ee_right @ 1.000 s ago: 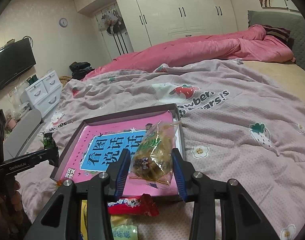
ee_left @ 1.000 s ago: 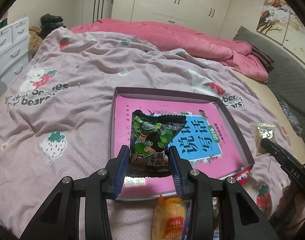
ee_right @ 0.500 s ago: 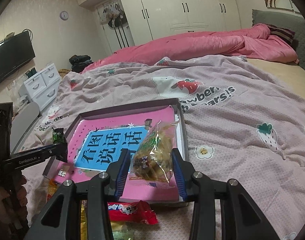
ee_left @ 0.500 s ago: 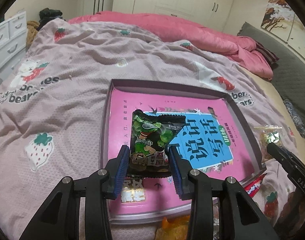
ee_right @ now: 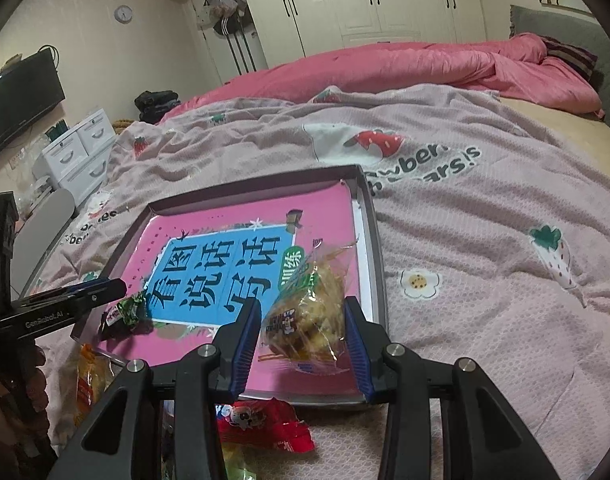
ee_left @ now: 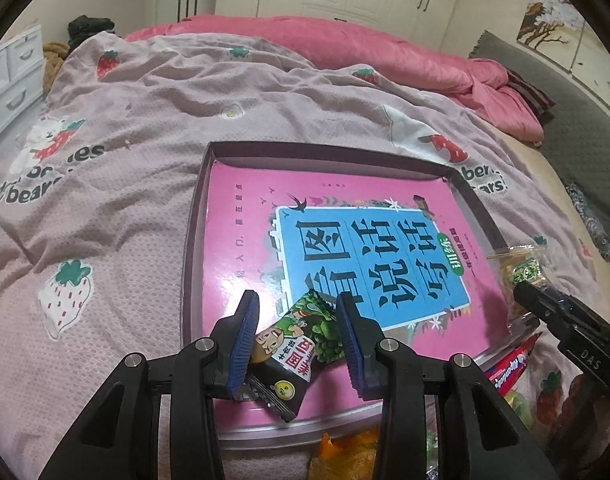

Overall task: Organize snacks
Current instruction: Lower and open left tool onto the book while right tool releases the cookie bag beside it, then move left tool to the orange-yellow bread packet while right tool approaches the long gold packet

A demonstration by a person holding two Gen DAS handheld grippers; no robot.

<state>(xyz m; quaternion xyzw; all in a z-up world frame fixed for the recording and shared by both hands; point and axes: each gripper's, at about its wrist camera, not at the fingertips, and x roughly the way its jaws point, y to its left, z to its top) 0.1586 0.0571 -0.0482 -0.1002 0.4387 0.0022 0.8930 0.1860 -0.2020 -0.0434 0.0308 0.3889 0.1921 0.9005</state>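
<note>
A shallow box (ee_left: pixel 193 240) with a pink and blue printed floor lies on the bed. My left gripper (ee_left: pixel 299 342) is open over its near left corner. A green and black snack packet (ee_left: pixel 301 344) lies tilted between the fingers on the box floor, loose; it also shows in the right wrist view (ee_right: pixel 123 314). My right gripper (ee_right: pixel 303 334) is shut on a clear bag of golden snacks (ee_right: pixel 309 308) over the box's near right corner (ee_right: pixel 379 312).
A red snack packet (ee_right: pixel 265 424) and an orange one (ee_right: pixel 91 372) lie on the strawberry-print blanket (ee_right: pixel 485 280) just in front of the box. A rumpled pink duvet (ee_left: pixel 345 48) lies at the far side. White drawers (ee_right: pixel 79 152) stand beside the bed.
My left gripper came down over the box and opened, and the green packet dropped flat and tilted onto the box floor. My right gripper moved in over the box with its bag.
</note>
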